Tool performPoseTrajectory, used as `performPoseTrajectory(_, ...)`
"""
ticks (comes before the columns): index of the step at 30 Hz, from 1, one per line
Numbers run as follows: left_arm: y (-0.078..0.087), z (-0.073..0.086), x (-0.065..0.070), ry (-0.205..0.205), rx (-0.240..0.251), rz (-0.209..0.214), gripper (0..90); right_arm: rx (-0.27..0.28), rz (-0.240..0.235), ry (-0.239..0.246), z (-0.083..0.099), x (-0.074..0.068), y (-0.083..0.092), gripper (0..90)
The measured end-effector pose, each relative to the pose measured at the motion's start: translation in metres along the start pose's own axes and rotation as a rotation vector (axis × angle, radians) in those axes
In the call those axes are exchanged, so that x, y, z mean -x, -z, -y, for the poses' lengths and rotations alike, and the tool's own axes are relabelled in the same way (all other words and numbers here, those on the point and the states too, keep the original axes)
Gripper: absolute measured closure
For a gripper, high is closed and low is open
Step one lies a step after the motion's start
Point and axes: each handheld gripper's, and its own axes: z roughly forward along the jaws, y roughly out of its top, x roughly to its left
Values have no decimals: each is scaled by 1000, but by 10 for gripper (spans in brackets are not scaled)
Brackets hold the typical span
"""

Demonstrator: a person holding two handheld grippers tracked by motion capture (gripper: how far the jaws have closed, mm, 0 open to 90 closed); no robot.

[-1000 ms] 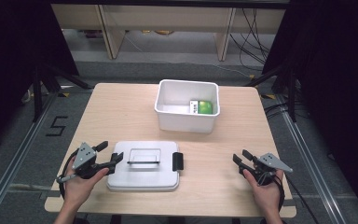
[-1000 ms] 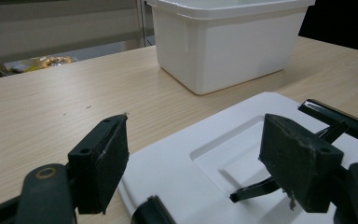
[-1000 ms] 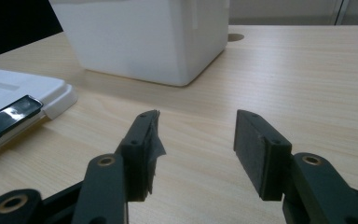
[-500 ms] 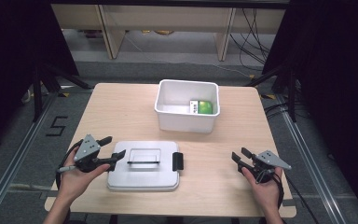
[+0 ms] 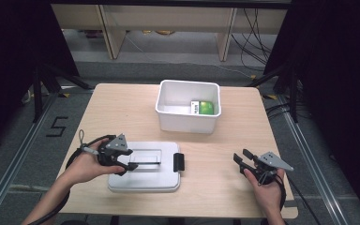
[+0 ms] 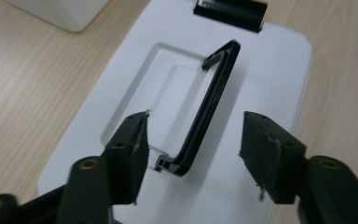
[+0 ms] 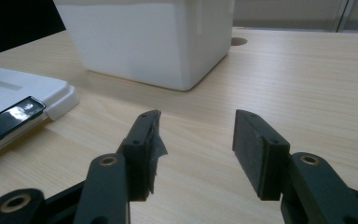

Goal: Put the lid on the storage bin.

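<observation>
A white lid (image 5: 145,180) lies flat near the table's front edge, with a black handle (image 6: 214,93) standing up out of its recess. My left gripper (image 5: 123,161) hovers over the lid's left part. In the left gripper view its jaws (image 6: 196,123) straddle the handle's near end; they have just been closing, but the pads do not touch it. My right gripper (image 5: 242,160) rests at the front right, open and empty (image 7: 196,119). A white bin (image 5: 187,105) at the table's far middle holds a green item (image 5: 205,108).
A black latch (image 5: 179,161) sits on the lid's right end, also seen from the right gripper (image 7: 9,116). The bin's wall (image 7: 154,42) rises ahead of the right gripper. Bare wood lies between lid and right hand. Dark stands and cables flank the table.
My left gripper has moved right and up from beside the lid to over its handle, and its jaws have narrowed. The right gripper has stayed put.
</observation>
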Motion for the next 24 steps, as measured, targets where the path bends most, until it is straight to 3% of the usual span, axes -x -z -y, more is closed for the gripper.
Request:
performPoseTrajectory(2, -7, -8, -3, -40, -60, 13, 470, 0, 2, 20, -1, 1, 0, 516)
performPoseTrajectory(5, -13, -13, 2, -33, -65, 20, 490, 4, -5, 21, 0, 1, -1, 516)
performPoseTrajectory(7, -15, -19, 4, -95, -114, 38, 504, -9, -3, -20, 1, -1, 0, 516)
performPoseTrajectory(8, -18, -22, 6, -107, -131, 42, 512, -17, 5, -31, 1, -2, 1, 516)
performPoseTrajectory(12, -27, -29, 10, -195, -209, 22, 546, -11, 3, -21, 1, 0, 1, 516)
performPoseTrajectory(13, -30, -30, 10, -222, -206, 20, 578, -3, 10, 20, 1, 2, 0, 516)
performPoseTrajectory(17, -34, -33, 13, -261, -252, 8, 623, -16, 2, -26, 1, -1, 1, 516)
performPoseTrajectory(19, -38, -37, 15, -294, -307, -1, 648, -10, 0, 14, 1, 3, -1, 515)
performPoseTrajectory(21, -42, -41, 17, -313, -343, 7, 665, -11, 0, -20, 2, -1, -2, 516)
performPoseTrajectory(24, -44, -44, 17, -327, -363, 10, 692, -15, -8, -18, 2, -1, -2, 515)
